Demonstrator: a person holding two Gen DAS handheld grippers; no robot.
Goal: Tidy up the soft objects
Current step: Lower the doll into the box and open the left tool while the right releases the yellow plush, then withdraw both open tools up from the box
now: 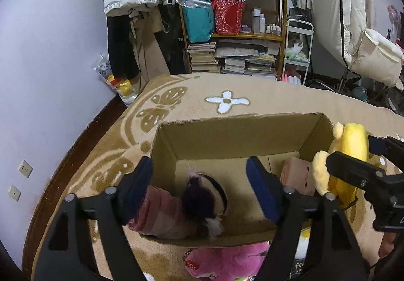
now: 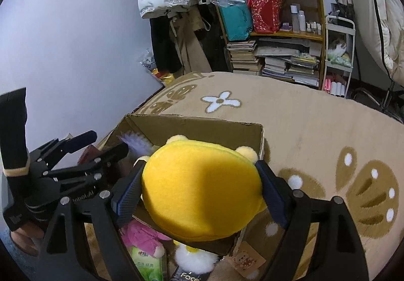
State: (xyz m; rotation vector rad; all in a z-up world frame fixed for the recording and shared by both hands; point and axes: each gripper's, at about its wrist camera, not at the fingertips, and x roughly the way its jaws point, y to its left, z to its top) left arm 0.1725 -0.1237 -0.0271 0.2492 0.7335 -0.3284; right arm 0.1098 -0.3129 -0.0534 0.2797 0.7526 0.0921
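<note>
Right gripper [image 2: 199, 195] clamped on a yellow plush toy [image 2: 202, 190], blue pads pressed into its two flanks, fabric bulging round between them. Held over the near right corner of an open cardboard box [image 2: 197, 127], small pale ears pointing away toward the far wall of the box. Probably very light and squashy, with smooth short pile that could slide under a loose squeeze; best taken across the fat middle of the body, as here, not by an ear or a limb. Angled forward and down, as if to lower the toy inside.

Left gripper [image 1: 202, 180] spread wide and empty, fingers straddling the left half of the box from above, also tilted downward. Beneath it, inside the box: a folded pink cloth [image 1: 156, 212], a dark fuzzy earmuff [image 1: 202, 202] and, to the right, a pale pink plush [image 1: 298, 177]. Seen from this side, the yellow toy at the box's right rim.

Box resting on a tan carpet [image 1: 277, 99] with flower and butterfly patterns. In front of the box, not yet stowed: a bright pink plush [image 1: 227, 263], a green tissue pack [image 2: 149, 265], a white fluffy item [image 2: 194, 258].
</note>
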